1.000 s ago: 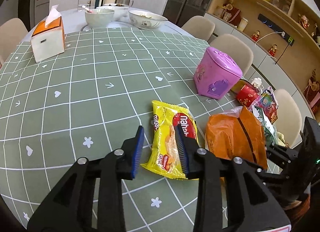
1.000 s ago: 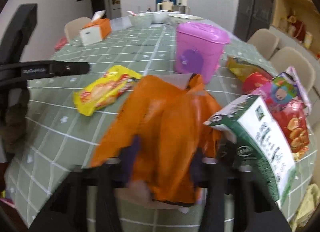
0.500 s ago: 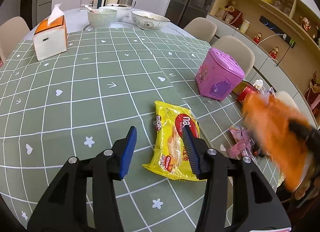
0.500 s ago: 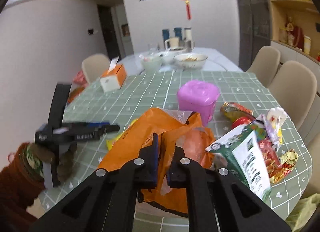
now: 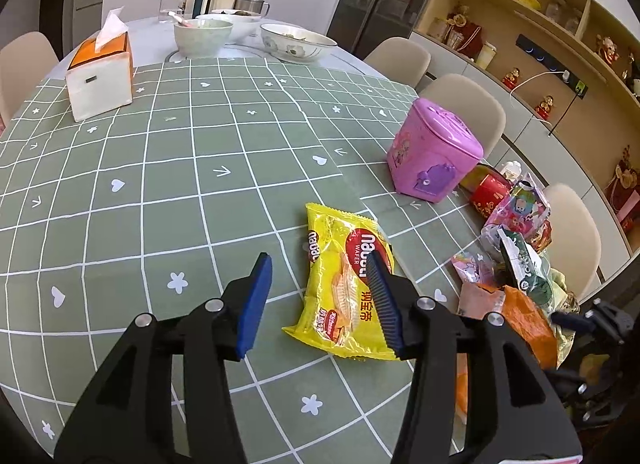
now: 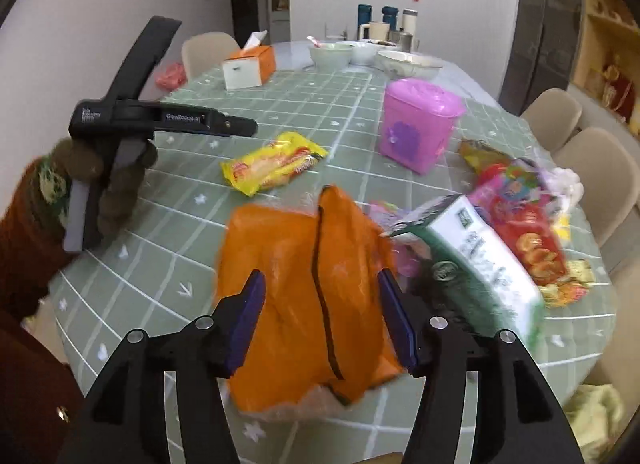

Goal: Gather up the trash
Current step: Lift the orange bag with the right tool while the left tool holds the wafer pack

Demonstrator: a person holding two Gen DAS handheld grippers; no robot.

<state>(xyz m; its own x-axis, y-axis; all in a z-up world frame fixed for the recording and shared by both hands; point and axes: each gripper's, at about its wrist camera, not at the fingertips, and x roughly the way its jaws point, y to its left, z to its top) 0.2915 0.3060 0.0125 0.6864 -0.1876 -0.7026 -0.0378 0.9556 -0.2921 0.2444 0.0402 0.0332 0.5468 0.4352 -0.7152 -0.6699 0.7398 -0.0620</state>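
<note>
A yellow wafer pack (image 5: 344, 284) lies flat on the green checked tablecloth (image 5: 160, 184). My left gripper (image 5: 318, 260) hovers open just above its near end, with nothing between the pads. My right gripper (image 6: 320, 276) is opening wide. A blurred orange plastic bag (image 6: 296, 304) sags loose beyond and between its fingers, and the pads do not press on it. The bag also shows at the table's right edge (image 5: 524, 316). A pink lidded bin (image 6: 418, 122) stands further back.
A green-and-white carton (image 6: 480, 260) tilts beside the bag among several colourful snack packs (image 6: 520, 204). A tissue box (image 5: 100, 76), bowls (image 5: 202, 34) and flasks stand at the far end. Beige chairs ring the table. A person's gloved hand (image 6: 104, 168) holds the left gripper.
The right gripper was shut on the orange bag and lifted it; now its jaws stand wide and the bag has dropped near the table edge. The left jaws have widened a little.
</note>
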